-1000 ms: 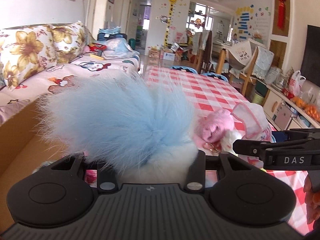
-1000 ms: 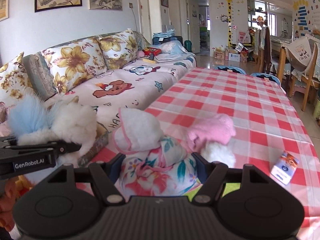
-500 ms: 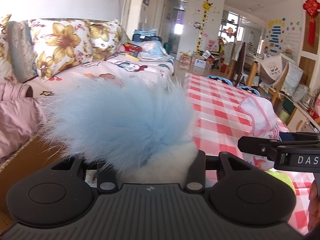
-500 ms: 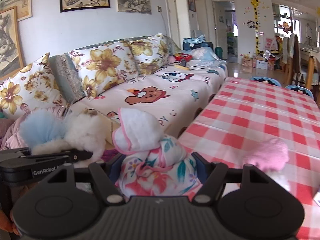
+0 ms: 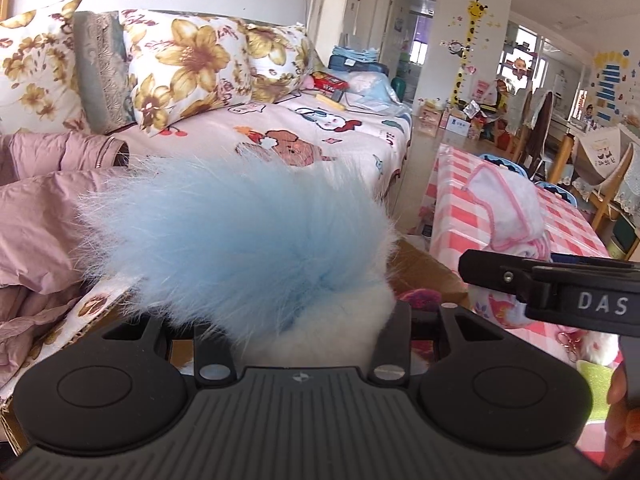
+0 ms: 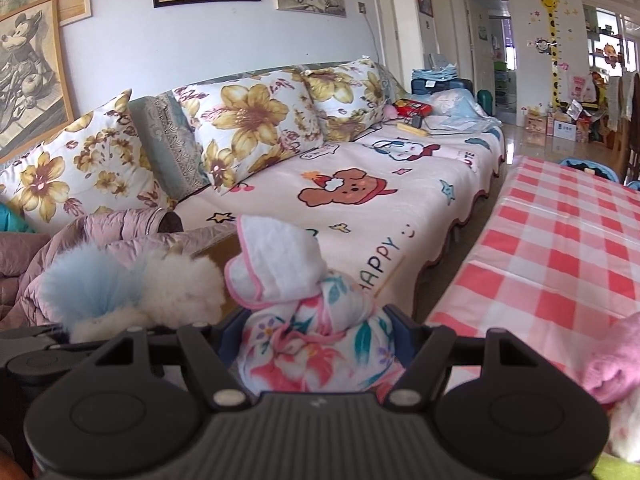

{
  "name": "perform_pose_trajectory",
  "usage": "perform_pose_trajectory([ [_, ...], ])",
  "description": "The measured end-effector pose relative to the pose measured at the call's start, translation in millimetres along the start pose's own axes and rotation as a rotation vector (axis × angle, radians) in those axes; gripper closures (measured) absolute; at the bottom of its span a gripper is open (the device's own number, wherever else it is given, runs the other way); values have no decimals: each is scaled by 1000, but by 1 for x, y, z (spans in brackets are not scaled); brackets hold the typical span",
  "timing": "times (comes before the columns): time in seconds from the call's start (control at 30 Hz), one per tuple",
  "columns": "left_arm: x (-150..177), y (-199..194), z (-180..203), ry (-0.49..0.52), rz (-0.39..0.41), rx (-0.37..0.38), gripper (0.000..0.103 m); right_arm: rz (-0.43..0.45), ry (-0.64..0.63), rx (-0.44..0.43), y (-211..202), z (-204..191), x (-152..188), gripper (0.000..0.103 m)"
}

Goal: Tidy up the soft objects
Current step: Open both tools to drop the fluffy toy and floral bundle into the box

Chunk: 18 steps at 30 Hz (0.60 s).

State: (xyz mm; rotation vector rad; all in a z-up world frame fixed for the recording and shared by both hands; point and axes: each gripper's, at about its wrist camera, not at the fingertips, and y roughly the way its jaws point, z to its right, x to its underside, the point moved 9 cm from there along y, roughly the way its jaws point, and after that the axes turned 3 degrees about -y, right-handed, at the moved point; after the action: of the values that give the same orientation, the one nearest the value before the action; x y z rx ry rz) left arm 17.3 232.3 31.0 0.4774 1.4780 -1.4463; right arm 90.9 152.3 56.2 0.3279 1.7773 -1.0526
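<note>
Both tools are swinging left, off the counter (image 6: pixel 560 240) and toward the sofa (image 6: pixel 360 208) side. Left tool (image 5: pixel 302 344) is clamping the blue-and-white fluffy toy (image 5: pixel 240 240); right tool (image 6: pixel 316 344) is gripping the floral cloth bundle (image 6: pixel 312 336), jaws fairly wide around it. A cardboard box (image 5: pixel 428 272) is now showing under the fluffy toy, likely the drop spot. Pink plush (image 6: pixel 616 360) is being left on the counter, so sorting isn't finished.

Sofa seat (image 6: pixel 360 200) ahead open; pink jacket (image 5: pixel 36 224) crowds left, table (image 6: pixel 560 240) flanks right.
</note>
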Motion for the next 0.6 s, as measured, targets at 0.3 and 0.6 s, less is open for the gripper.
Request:
perform_pose_trajectory([
  [0.3, 7, -2, -2, -16, -32, -25, 51, -26, 33, -33, 40, -12, -1, 32],
  [0.6, 12, 2, 0, 37, -60, -33, 17, -3, 113, -40, 48, -12, -20, 15],
])
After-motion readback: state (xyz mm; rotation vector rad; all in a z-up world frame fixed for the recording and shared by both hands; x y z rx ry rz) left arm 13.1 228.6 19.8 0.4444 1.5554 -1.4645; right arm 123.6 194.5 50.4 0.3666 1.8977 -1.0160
